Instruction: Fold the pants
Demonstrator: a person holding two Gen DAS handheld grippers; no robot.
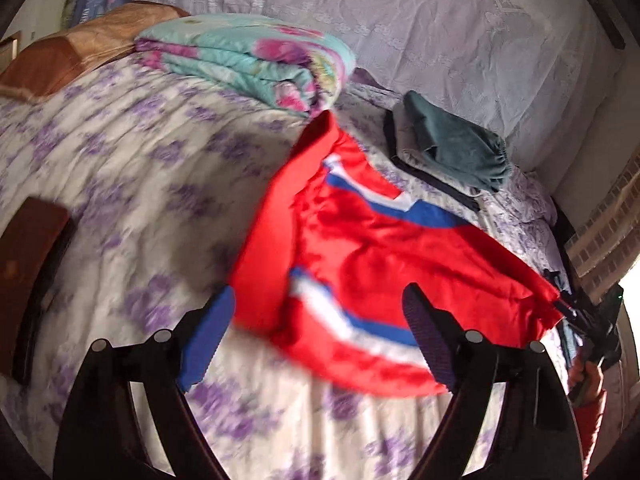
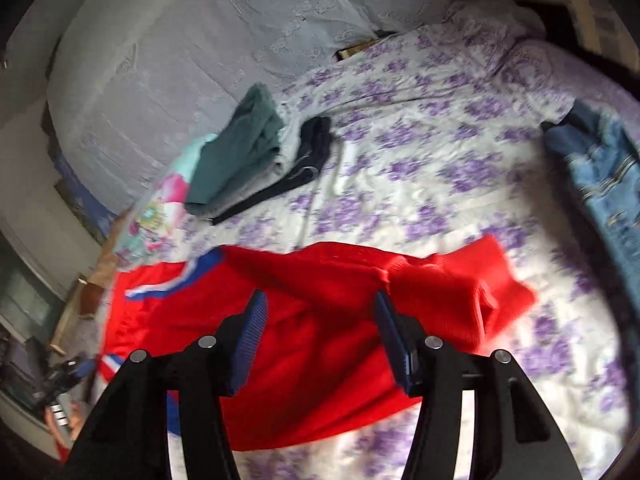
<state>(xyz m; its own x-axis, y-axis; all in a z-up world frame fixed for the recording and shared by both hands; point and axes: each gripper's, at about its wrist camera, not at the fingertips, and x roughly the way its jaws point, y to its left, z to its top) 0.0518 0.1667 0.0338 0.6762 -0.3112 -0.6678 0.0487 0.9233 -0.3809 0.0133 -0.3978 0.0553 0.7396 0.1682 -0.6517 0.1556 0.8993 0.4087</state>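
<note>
Floral bed [image 1: 120,152] under red pants [image 1: 360,248]; left tool [image 1: 320,340], right tool [image 2: 320,340] agape, empty.

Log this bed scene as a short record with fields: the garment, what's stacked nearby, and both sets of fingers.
garment: red pants with blue and white stripes, lying on the floral bedsheet
stack: folded teal garment on top of other folded clothes
jeans: at right edge
folded quilt: near headboard
left gripper: fingers open, nothing held
right gripper: fingers open, nothing held
</note>
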